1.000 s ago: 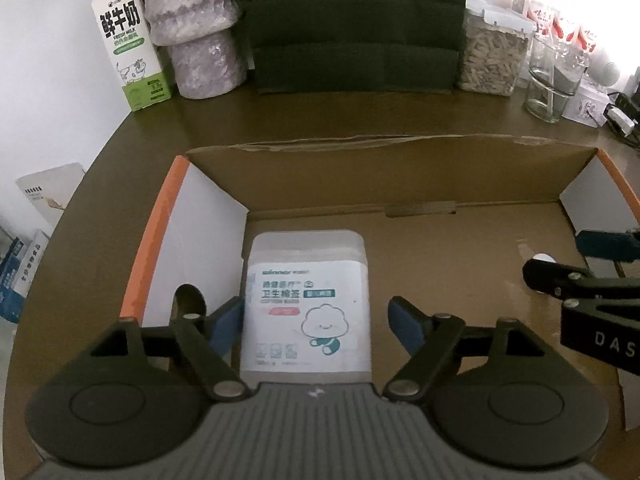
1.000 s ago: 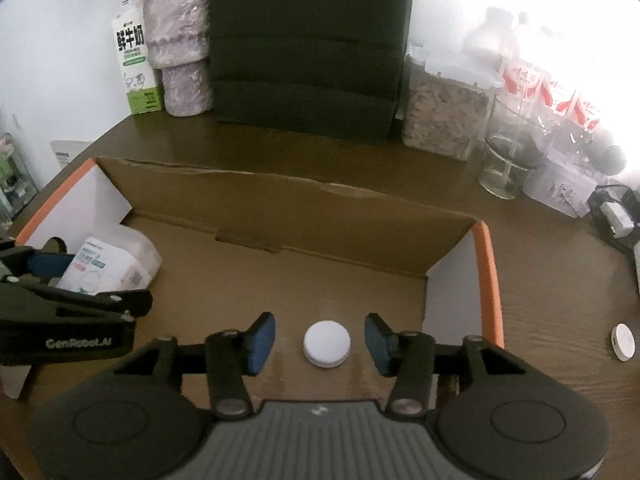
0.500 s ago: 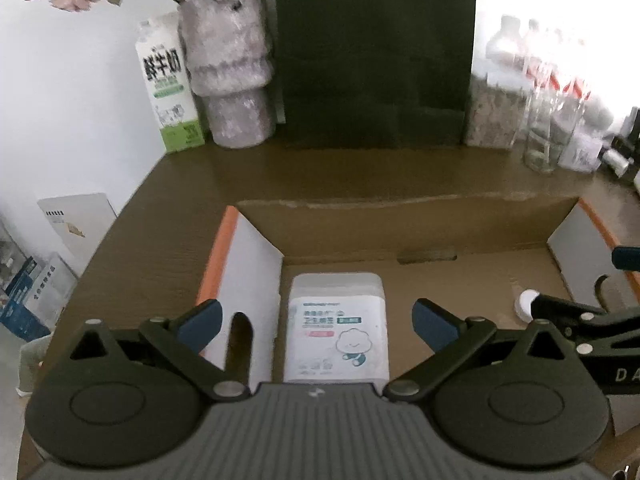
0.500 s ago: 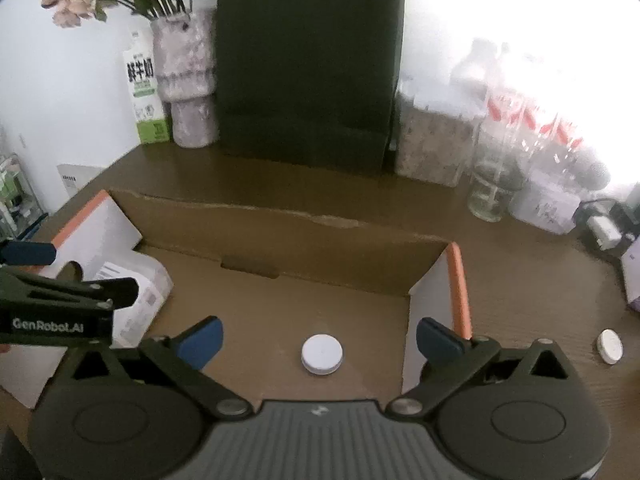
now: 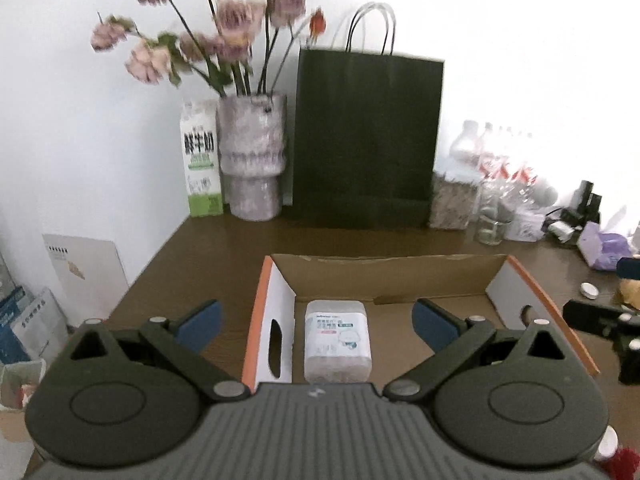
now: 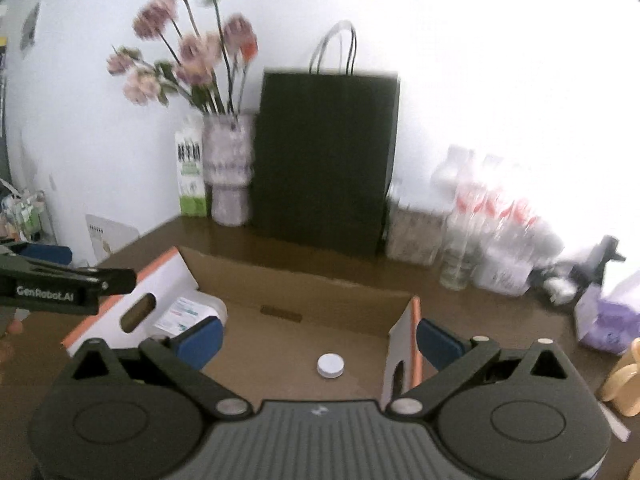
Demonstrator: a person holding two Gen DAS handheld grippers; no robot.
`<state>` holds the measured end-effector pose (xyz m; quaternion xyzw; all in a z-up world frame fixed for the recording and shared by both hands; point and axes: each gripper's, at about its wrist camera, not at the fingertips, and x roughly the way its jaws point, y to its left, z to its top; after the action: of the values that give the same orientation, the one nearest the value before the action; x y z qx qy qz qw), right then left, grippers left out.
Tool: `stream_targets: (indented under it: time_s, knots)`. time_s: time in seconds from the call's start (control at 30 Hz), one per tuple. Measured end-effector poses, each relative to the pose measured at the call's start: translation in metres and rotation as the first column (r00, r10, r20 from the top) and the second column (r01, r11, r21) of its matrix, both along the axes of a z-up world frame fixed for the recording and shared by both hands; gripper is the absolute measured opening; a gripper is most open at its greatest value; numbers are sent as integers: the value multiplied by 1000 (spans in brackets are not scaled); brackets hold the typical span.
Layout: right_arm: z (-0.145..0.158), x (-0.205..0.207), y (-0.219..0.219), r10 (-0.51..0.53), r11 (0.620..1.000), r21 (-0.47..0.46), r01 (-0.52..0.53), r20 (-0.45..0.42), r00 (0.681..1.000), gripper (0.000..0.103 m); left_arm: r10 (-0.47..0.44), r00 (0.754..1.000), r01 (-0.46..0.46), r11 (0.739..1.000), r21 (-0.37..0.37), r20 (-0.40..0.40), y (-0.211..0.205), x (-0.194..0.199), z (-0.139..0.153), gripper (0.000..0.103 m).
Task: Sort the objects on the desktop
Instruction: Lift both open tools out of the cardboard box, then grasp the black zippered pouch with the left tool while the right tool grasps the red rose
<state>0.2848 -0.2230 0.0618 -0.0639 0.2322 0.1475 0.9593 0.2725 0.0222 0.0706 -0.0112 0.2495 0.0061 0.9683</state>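
An open cardboard box [image 5: 384,276] with orange-edged flaps lies on the brown desk. A clear box of cotton swabs [image 5: 337,340] rests flat at its left end. A small white round case [image 6: 331,365] sits on the box floor near the right flap [image 6: 402,344]. My left gripper [image 5: 316,322] hangs above and behind the box, jaws wide open and empty. My right gripper [image 6: 320,338] is likewise wide open and empty, above the round case. In the right wrist view the left gripper [image 6: 60,284] shows at the left edge.
Along the back wall stand a milk carton [image 5: 201,160], a vase of flowers [image 5: 252,160], a black paper bag [image 5: 366,140], a jar [image 5: 450,204], a glass [image 5: 490,220] and bottles. A second white round case [image 5: 589,289], a purple packet [image 6: 610,320] and a beige clip [image 6: 624,384] lie right of the box.
Both grippers opened wide, letting go of the swab box and the round case, then pulled back and up from the cardboard box. The view now takes in the whole back wall.
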Motion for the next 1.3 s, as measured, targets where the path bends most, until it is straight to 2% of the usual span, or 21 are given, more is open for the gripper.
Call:
stream_targets:
  time_s: [0.2, 0.4, 0.57, 0.73, 0.93, 1.1, 1.3]
  knots:
    - [0, -57, -21, 23, 998, 49, -25, 49, 999, 103, -23, 997, 23, 1000, 6, 72, 0, -59, 0, 103]
    - [-21, -113, -41, -8, 998, 64, 2, 99, 995, 103, -30, 995, 28, 999, 23, 91, 3, -106, -21, 103]
    - [-44, -153, -55, -33, 997, 68, 27, 91, 995, 103, 7, 994, -9, 1000, 17, 107, 7, -138, -42, 103]
    - [-72, -180, -73, -73, 994, 85, 70, 33, 997, 103, 7, 997, -8, 1000, 5, 75, 9, -156, -63, 103]
    - [-103, -196, -87, -140, 990, 34, 140, 0, 990, 103, 18, 999, -18, 1000, -3, 32, 6, -168, -84, 103]
    - [-120, -194, -104, -182, 980, 72, 184, -34, 983, 103, 25, 1000, -25, 1000, -11, -3, 1, -172, -97, 103]
    - [-124, -183, -114, -179, 979, 90, 184, -58, 982, 103, 45, 998, -45, 999, -7, -35, -3, -167, -102, 103]
